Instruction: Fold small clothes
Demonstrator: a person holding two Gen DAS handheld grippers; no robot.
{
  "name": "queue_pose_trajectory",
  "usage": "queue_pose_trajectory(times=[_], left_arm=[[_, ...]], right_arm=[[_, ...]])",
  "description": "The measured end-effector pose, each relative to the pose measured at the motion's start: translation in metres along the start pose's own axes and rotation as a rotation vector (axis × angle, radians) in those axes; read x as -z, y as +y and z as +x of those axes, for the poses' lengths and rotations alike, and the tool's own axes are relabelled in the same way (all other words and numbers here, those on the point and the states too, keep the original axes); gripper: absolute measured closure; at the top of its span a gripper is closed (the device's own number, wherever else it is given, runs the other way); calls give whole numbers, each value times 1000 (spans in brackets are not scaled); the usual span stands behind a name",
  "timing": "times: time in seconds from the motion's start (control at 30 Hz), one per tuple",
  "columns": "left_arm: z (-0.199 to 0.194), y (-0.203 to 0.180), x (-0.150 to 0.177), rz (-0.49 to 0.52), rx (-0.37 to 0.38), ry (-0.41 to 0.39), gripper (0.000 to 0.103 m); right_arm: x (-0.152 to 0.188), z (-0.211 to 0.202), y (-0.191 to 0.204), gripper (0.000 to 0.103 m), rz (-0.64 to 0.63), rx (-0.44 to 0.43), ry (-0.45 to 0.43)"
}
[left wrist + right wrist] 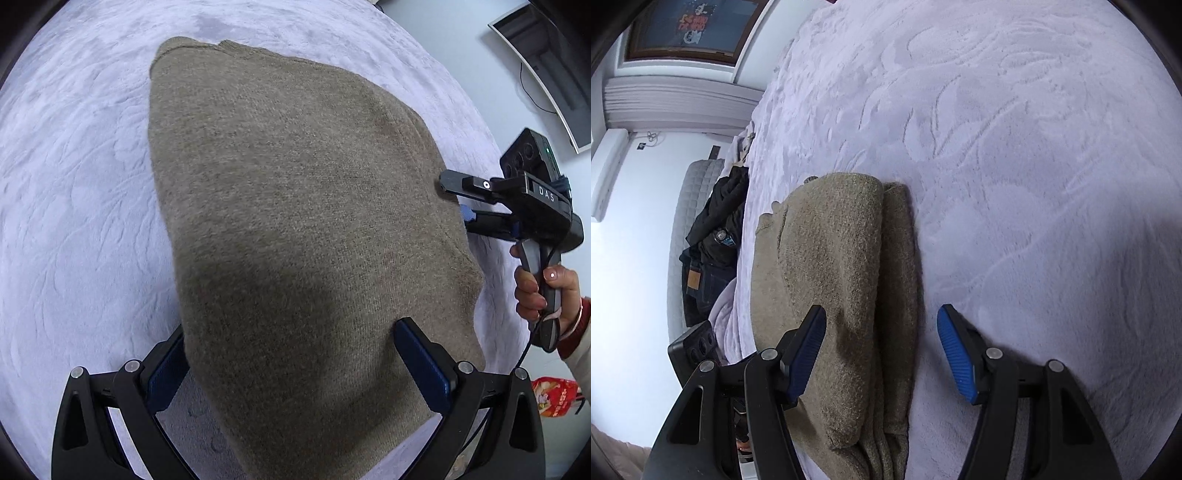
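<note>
A folded tan knitted sweater [295,229] is laid on a pale lilac plush blanket [74,184]. It is straddled by the wide-open left gripper [291,373]; the right gripper [882,350] is held open at its edge.

Left wrist view looks steeply down, close over the folded sweater [295,229] on the bed [74,184]; right claw [452,199] at frame right. Right wrist view sits low, facing along the same sweater [842,280] and bed [1034,147].

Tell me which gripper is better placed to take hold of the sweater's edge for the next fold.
Probably the right gripper: its open fingers straddle the folded edge of the sweater. The left gripper sits over the sweater's broad middle, with no edge lined up.
</note>
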State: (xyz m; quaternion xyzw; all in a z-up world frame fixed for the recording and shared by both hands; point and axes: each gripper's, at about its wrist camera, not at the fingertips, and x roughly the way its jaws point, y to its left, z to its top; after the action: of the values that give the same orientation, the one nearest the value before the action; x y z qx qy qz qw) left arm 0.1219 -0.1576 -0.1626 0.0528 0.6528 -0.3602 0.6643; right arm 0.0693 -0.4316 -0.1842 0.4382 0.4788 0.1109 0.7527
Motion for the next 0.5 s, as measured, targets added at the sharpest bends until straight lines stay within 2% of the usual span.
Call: queue_pose_trajectory(times=[0.17,0.27,0.33,0.5], left_arm=[[13,-8,-5,18,9,1,0],[17,-11,-9,17,13,1,0],[20,-13,-11,15,15,-1,0],[26,-17,-10,23,14,-16,0]], right_arm=[[-13,17,4,36,-60,-49,65],[-19,27,11,31,-106,-85,98],[-22,33,17,29,-127,-138,115],[-27,51,12,31,-105,-198,134]])
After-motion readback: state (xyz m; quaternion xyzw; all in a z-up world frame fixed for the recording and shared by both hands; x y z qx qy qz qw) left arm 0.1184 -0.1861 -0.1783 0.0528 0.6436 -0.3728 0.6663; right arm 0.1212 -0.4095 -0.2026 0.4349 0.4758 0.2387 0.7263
